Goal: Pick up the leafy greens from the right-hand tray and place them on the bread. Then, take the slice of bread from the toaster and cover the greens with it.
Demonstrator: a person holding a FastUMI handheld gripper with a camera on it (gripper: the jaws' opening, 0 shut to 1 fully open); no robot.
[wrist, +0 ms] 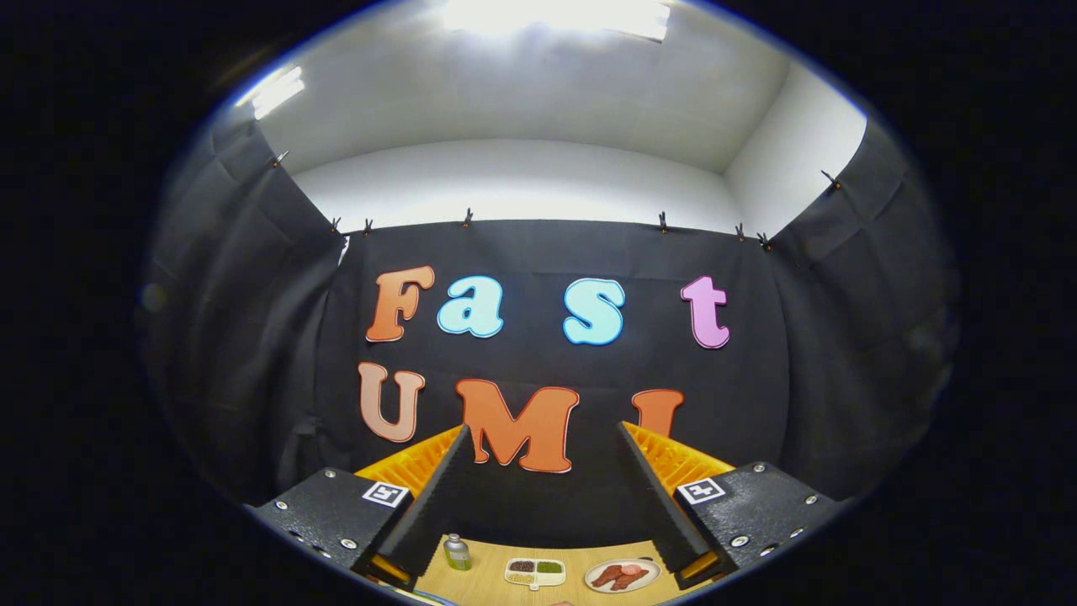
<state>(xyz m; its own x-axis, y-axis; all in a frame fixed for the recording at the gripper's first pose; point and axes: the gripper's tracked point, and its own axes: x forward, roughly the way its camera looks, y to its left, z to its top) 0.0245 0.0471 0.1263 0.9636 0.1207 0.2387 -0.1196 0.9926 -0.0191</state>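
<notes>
Gripper view: gripper [543, 438] raised, aimed at booth wall, fingers wide apart, holding nothing

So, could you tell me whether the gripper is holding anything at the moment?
No, the gripper is open, with nothing between its fingers.

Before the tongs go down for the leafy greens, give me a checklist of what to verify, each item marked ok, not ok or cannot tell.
1. Tongs open and empty: ok, the fingers stand wide apart with nothing between them.
2. Tongs aimed at the table: not ok, they point at the booth wall, with the table far below.
3. Compartment tray in sight: ok, it lies on the table below and between the fingers.
4. Leafy greens found: cannot tell, a green patch sits in one compartment but is too small to identify.
5. Bread and toaster located: cannot tell.
6. Things to avoid: ok, the small bottle and the plate stand apart from the tray.
</notes>
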